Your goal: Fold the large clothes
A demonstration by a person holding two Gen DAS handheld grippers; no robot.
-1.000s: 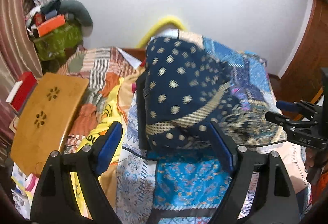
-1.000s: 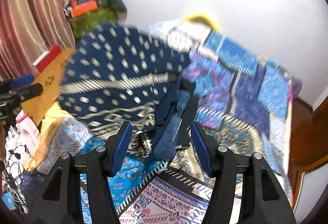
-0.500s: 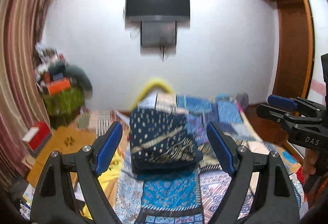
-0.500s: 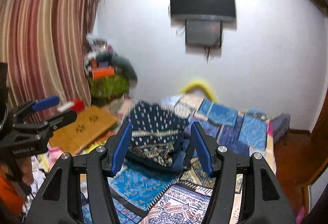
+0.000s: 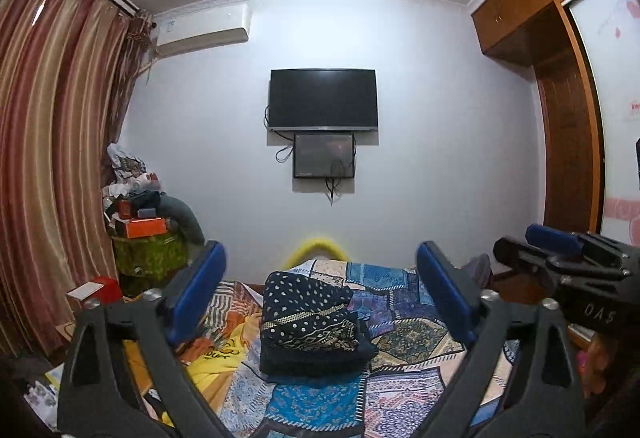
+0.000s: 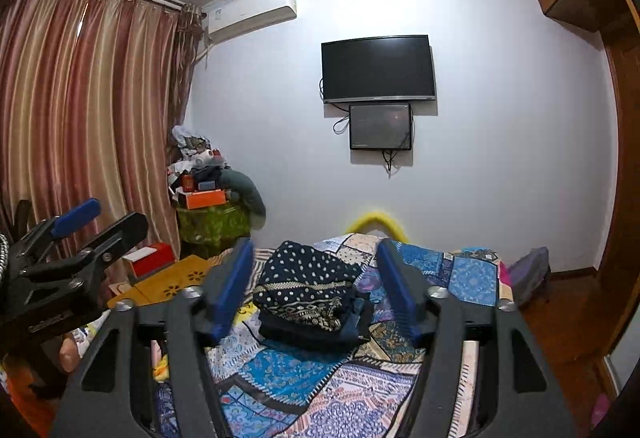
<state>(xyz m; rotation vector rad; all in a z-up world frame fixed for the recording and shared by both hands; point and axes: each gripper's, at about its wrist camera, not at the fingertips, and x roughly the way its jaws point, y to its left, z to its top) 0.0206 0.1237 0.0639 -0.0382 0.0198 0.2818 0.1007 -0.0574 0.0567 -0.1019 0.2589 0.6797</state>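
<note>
Left gripper (image 5: 320, 298): jaws spread wide, blue pads far apart, nothing between them; the jaws have just been opening further; it points about level across the room, toward the far wall.

Right gripper (image 6: 316, 286): jaws parted to a middling gap, nothing gripped; these jaws have also just been opening; it tilts slightly downward toward the bed (image 6: 472, 274).

Garment (image 5: 308, 322): navy cloth with pale dots and a gold patterned band, folded into a compact stack; it lies on the patchwork quilt (image 5: 412, 334), clear of both tools; in the left view it sits at 6 o'clock from the TV (image 5: 323, 99), framed between the pads but well beyond them; in the right view the same stack (image 6: 308, 290) shows between the pads, again well beyond them, untouched.

Each tool appears in the other's view: the right one at 3 o'clock in the left view, the left one at 9 o'clock in the right view; part of a hand shows beneath each.

Surroundings: curtain (image 5: 48, 157) at 9 o'clock; air conditioner (image 5: 202, 33) at 11 o'clock, high on the wall; a heap of boxes and clothes (image 5: 144, 213) in the corner at 8 o'clock; a wooden board (image 6: 172, 282) left of the bed; yellow cloth (image 5: 212, 358) beside the stack at its 8 o'clock; wardrobe (image 5: 560, 97) at 3 o'clock.
</note>
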